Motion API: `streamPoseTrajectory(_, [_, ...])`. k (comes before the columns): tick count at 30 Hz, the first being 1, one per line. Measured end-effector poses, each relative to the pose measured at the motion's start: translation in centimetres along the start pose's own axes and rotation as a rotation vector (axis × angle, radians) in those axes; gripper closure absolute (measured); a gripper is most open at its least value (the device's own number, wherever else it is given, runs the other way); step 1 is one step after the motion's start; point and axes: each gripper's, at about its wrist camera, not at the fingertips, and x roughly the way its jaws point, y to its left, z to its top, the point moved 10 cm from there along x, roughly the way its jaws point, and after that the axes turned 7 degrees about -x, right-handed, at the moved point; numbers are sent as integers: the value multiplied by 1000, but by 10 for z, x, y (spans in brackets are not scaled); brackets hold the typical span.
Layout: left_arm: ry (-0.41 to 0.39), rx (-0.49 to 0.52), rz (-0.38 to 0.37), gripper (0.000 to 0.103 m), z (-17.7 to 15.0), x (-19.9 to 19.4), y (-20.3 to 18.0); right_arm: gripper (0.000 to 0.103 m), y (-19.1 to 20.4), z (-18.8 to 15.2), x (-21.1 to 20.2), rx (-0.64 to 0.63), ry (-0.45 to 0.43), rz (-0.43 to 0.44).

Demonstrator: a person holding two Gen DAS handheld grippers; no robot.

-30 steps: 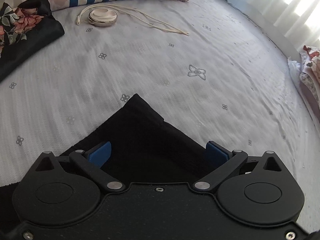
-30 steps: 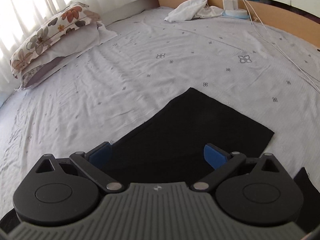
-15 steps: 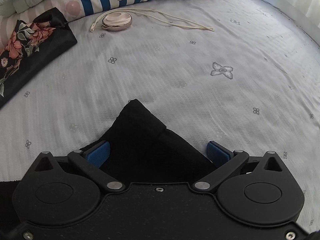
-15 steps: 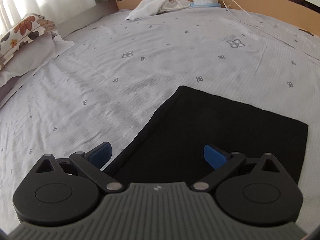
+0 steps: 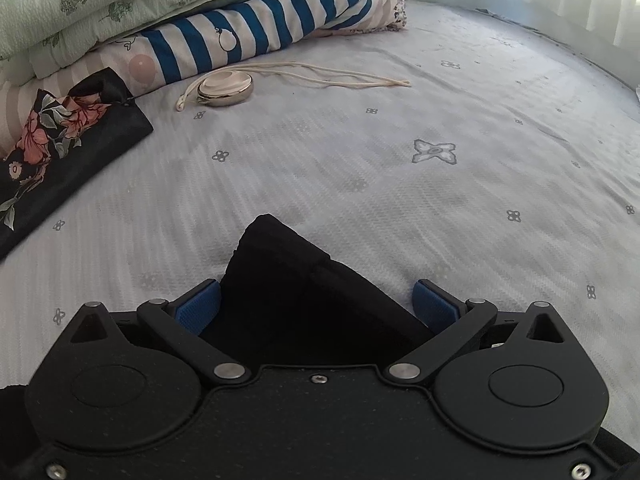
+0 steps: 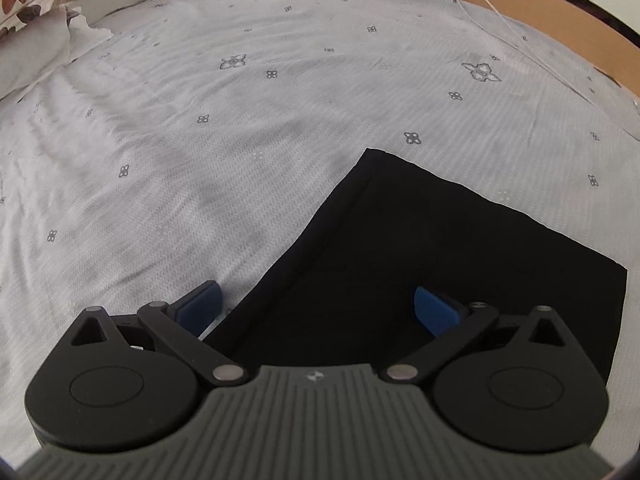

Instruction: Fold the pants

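Left gripper (image 5: 316, 306) spread wide, bunched black pants (image 5: 296, 280) corner between fingers. Right gripper (image 6: 316, 306) spread wide over flat pants (image 6: 460, 248) on bed (image 6: 240, 128).

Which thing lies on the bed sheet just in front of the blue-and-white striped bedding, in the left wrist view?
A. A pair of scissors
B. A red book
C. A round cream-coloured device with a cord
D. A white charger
C: the round cream-coloured device lies on the bed sheet just before the striped bedding, and its cord trails to the right.
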Motion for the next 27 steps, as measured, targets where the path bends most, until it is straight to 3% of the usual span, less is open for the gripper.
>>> streamPoseTrajectory(3, [-37, 24, 4, 17, -2, -7, 2, 6, -4, 1, -1, -10, 32, 51])
streamPoseTrajectory(4, [-47, 36, 6, 21, -3, -10, 2, 13, -6, 2, -3, -8, 33, 52])
streamPoseTrajectory(6, [-64, 61, 6, 47, -4, -18, 3, 29, -13, 2, -9, -6, 26, 36])
streamPoseTrajectory(9, [-80, 113, -16, 75, -8, -31, 3, 66, -28, 4, -17, 22, 14, 42])
streamPoseTrajectory(10, [-82, 124, -31, 78, -9, -36, 3, 87, -36, 4, -19, 48, 10, 43])
streamPoseTrajectory(11, [-78, 128, -48, 83, -11, -40, 3, 94, -44, 4, -21, 76, 8, 75])
streamPoseTrajectory(18, [-18, 70, -167, 94, -9, -67, 26, 98, -103, -9, -42, 254, -12, 301])
streamPoseTrajectory(27, [-38, 68, -239, 95, 4, -123, 68, 99, -176, -33, -93, 226, -55, 431])
